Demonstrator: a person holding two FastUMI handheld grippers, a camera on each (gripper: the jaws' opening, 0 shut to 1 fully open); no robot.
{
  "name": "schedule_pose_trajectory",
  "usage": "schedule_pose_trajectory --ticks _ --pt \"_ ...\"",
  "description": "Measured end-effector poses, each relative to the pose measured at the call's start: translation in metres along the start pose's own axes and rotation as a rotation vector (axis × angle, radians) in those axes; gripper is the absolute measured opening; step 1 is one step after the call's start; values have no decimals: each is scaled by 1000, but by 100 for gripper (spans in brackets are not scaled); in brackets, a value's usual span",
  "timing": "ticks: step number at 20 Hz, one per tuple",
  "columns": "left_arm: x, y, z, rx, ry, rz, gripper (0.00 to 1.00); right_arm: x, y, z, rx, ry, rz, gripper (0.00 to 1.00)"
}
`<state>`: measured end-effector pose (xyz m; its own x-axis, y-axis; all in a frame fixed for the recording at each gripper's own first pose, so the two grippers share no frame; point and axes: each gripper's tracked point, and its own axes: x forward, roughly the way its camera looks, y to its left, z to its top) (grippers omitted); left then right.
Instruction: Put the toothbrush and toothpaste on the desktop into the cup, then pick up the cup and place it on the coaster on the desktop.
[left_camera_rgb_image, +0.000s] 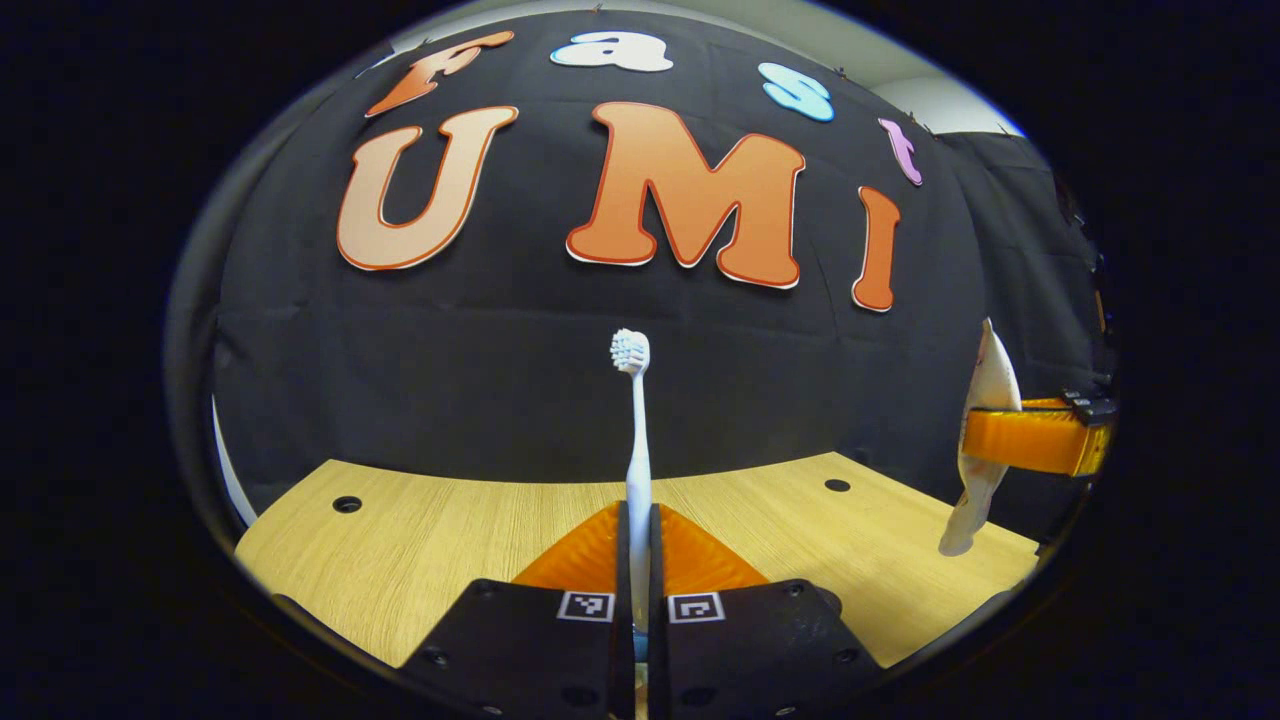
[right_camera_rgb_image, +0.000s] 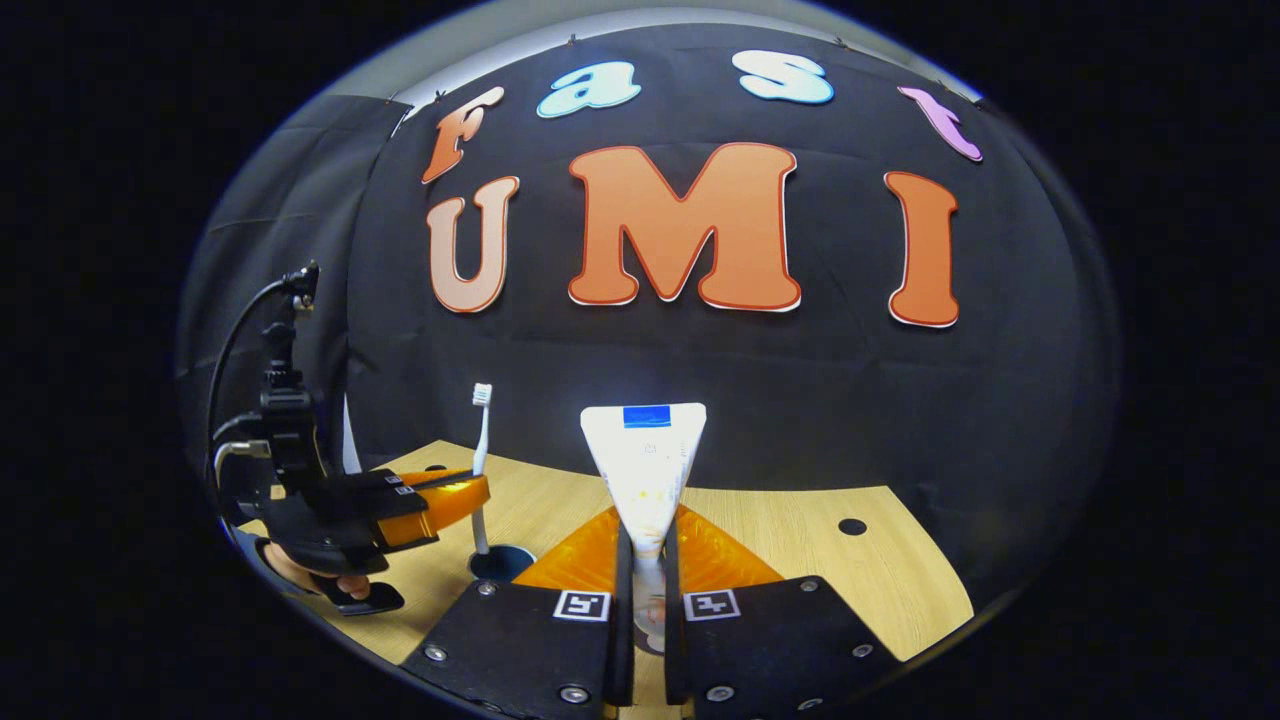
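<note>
Wall: black cloth (left_camera_rgb_image: 500, 400) fills the upper and middle part of both views, behind the table.
Table: a light wooden top (left_camera_rgb_image: 430, 540) runs across the lower part of both views, with small dark round holes (left_camera_rgb_image: 347, 504) near its back edge.
Left gripper (left_camera_rgb_image: 640, 520): bottom centre of the left gripper view, its two fingers drawn almost together, pressing on the toothbrush handle from both sides. In the right gripper view it shows at lower left (right_camera_rgb_image: 470, 495), with a dark body, a cable looping above it and a hand (right_camera_rgb_image: 300, 570) underneath.
Right gripper (right_camera_rgb_image: 648, 545): bottom centre of the right gripper view, nearly closed, both fingers squeezing the narrow lower end of the toothpaste. In the left gripper view one finger (left_camera_rgb_image: 1030, 440) reaches in from the right edge.
Toothpaste (right_camera_rgb_image: 645, 470): a white tube standing upright, wide flat end on top, middle of the right gripper view; at the right edge of the left gripper view (left_camera_rgb_image: 985, 380), off the table.
Toothbrush (left_camera_rgb_image: 637, 440): white, upright, bristles on top, centre of the left gripper view; lower left of the right gripper view (right_camera_rgb_image: 481, 440).
Cup: a dark round rim (right_camera_rgb_image: 503, 563) just under the toothbrush's lower end; I cannot tell whether they touch.
</note>
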<state>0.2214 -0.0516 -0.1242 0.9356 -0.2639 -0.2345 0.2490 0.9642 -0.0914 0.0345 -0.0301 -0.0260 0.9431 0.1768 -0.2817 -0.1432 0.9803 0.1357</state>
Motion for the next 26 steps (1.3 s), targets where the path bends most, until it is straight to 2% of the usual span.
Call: schedule_pose_trajectory --ticks 9,11,12,16,26 --pt "22 5 -27 9 20 -9 6 7 -2 2 4 -10 -4 12" --pt "26 -4 -41 3 53 -55 10 6 -3 4 3 -19 -8 12" --pt "23 -5 -50 6 77 -62 24 5 -3 6 2 -24 -12 12" --pt "19 5 -61 26 87 -23 100 4 -5 17 -13 -42 -21 12" --pt "-16 0 -27 51 24 -39 98 7 9 36 -8 -81 -6 12"
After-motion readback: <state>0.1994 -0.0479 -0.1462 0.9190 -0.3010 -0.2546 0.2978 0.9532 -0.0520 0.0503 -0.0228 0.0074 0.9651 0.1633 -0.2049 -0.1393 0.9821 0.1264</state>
